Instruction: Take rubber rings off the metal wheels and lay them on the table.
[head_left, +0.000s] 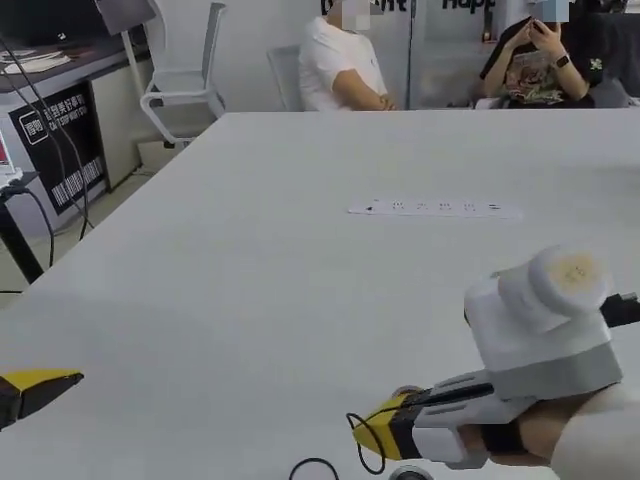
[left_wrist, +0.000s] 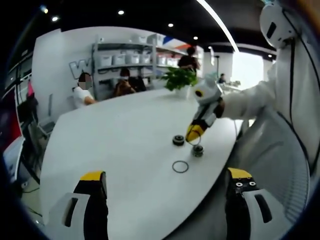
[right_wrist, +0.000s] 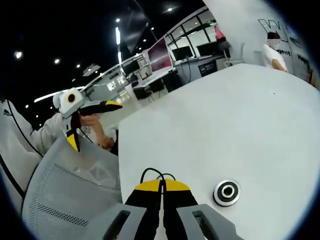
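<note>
My right gripper (head_left: 372, 422) is shut on a thin black rubber ring (head_left: 366, 448) that loops out from its yellow tips, low over the white table (head_left: 250, 290). Its own view shows the shut tips (right_wrist: 161, 189), the ring's loop (right_wrist: 151, 173) and a metal wheel (right_wrist: 227, 192) just to the right. Another rubber ring (left_wrist: 180, 166) lies flat on the table near two wheels (left_wrist: 178, 140) (left_wrist: 198, 150). My left gripper (left_wrist: 166, 174) is open and holds nothing, some way from the wheels. Its yellow fingertip (head_left: 40, 380) pokes in at the lower left.
A white power strip (head_left: 435, 208) lies mid-table. Two people sit at the far end (head_left: 340, 65), with a chair (head_left: 185, 80) and a desk at the back left. A mesh chair back (right_wrist: 70, 190) is close behind the table edge. A potted plant (left_wrist: 179, 80) stands on the table.
</note>
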